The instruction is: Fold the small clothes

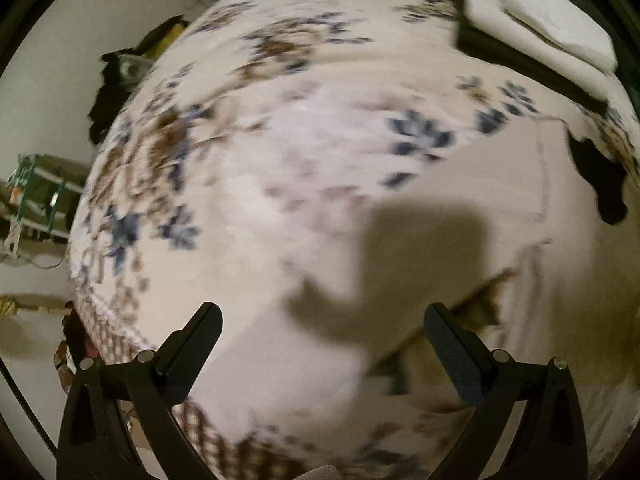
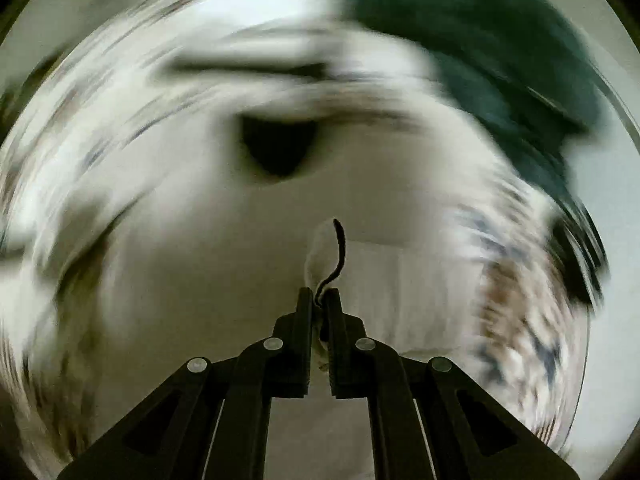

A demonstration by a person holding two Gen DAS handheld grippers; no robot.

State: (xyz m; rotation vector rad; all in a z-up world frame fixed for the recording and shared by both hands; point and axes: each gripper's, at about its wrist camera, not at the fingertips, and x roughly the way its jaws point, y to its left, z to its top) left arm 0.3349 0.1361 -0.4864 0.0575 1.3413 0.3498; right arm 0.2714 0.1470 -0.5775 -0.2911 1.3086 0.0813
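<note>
The garment (image 2: 400, 292) is pale, off-white cloth lying on a floral bedspread (image 1: 280, 128). In the right wrist view a fold of it rises straight ahead of the right gripper (image 2: 319, 300), whose fingers (image 2: 304, 320) are pressed almost together with a pinch of the cloth and a thin dark strip (image 2: 339, 252) (a trim or cord, too blurred to tell which) caught between them. The strip curls upward from the fingertips. The rest of that view is smeared by motion blur; a dark oval patch (image 2: 276, 148) sits ahead, and a dark green mass (image 2: 480, 48) fills the upper right.

In the left wrist view the same pale cloth (image 1: 440, 208) spreads over the right half of the bedspread, its seam lines faintly visible, with a black patch (image 1: 596, 176) near its far right edge. The left gripper (image 1: 322, 320) hangs above it with its fingers (image 1: 200, 344) spread wide apart and nothing between them. Its shadow (image 1: 384, 264) falls on the cloth just ahead.

At the far right of the bed lies a stack of folded white cloth (image 1: 560, 28) on something dark. Off the bed's left edge are dark clothes (image 1: 116, 84) and a rack (image 1: 40, 196) with green fittings on a pale floor.
</note>
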